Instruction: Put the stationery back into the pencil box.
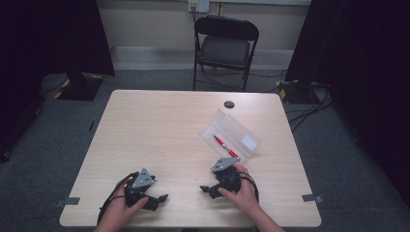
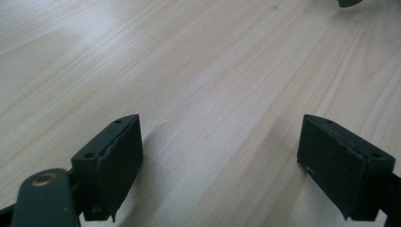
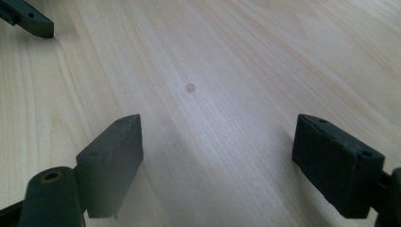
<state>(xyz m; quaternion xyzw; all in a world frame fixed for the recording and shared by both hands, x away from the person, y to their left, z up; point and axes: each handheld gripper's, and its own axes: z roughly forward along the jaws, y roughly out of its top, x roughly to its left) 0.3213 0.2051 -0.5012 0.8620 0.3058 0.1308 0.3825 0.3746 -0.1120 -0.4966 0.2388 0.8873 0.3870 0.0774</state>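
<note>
Nothing's been started yet by the look of it: both the left gripper [image 1: 162,197] and right gripper [image 1: 205,189] are rested on the table [image 1: 159,125] with jaws spread apart and empty, while the red pen [image 1: 225,146] is left untouched in the open clear case [image 1: 230,135] at about 1 o'clock from the right one.

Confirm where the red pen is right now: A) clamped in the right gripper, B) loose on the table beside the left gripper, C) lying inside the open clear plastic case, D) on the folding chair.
C: in the high view the red pen lies inside the open clear plastic case, just beyond the right gripper, whose jaws stand apart over bare table.
</note>
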